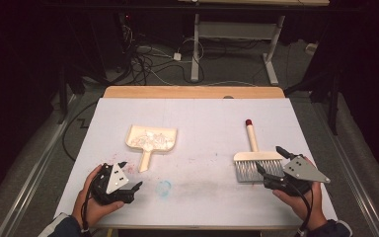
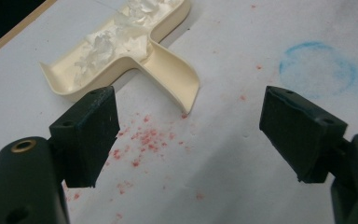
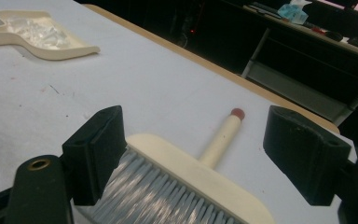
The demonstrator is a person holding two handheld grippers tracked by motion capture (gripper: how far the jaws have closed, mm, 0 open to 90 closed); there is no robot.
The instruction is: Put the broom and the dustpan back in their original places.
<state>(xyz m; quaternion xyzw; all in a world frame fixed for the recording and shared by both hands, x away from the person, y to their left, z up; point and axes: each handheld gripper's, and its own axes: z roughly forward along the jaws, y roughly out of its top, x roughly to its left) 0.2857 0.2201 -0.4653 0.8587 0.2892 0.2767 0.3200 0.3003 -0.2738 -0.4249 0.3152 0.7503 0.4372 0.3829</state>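
Altogether, two tools lie on the white tabletop [image 1: 197, 118]: one cream dustpan [image 1: 151, 138] and one brush [image 1: 256, 163]. The dustpan sits left of centre, its pan holding a small heap of white scraps and its short handle pointing toward the person. The brush lies at the right, grey bristles toward the person, its cream handle with a red tip pointing away.

Two hands work here, each with one tool. The left hand-held gripper [image 1: 132, 178] rests near the front left edge, just short of the dustpan handle; in the left gripper view its jaws stand wide apart with nothing between them, the handle end [image 2: 177, 84] lying ahead of them. The right hand-held gripper [image 1: 271, 160] hovers at the brush's right end; in the right gripper view its jaws are also spread wide and grip nothing, with the brush head [image 3: 186, 186] between and below them.

One faint blue ring [image 1: 164, 188] and a scatter of red specks [image 2: 144, 140] mark the tabletop near the left hand-held gripper.
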